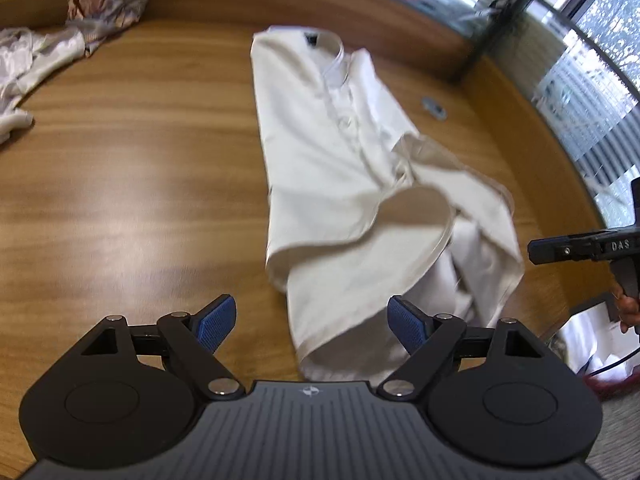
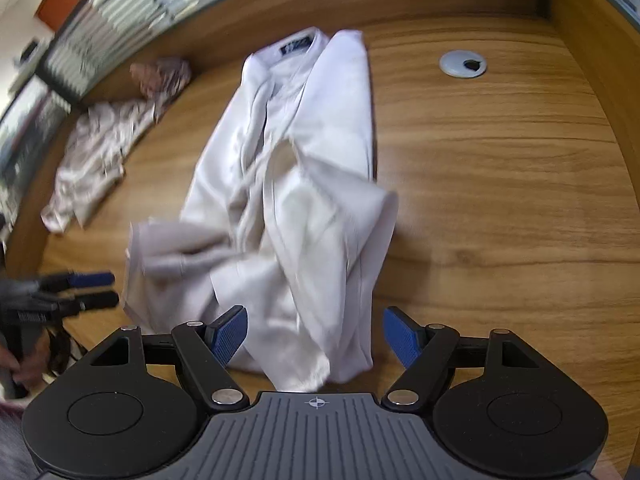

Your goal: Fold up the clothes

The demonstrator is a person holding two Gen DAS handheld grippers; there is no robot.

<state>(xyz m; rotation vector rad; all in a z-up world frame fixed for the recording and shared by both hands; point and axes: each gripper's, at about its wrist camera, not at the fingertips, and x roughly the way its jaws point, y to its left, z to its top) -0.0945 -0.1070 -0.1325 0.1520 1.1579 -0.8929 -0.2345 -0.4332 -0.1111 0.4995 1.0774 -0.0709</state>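
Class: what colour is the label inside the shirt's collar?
Dark blue label, clearest in the right wrist view.

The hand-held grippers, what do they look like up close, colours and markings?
Both match: the left hand-held gripper and right hand-held gripper have black linkage arms with silver pivot pins, round black housings, a ribbed grey base bearing a small crosshair mark, and blue textured pads. Seen side-on from the left wrist view, the right one carries white "DAS" lettering.
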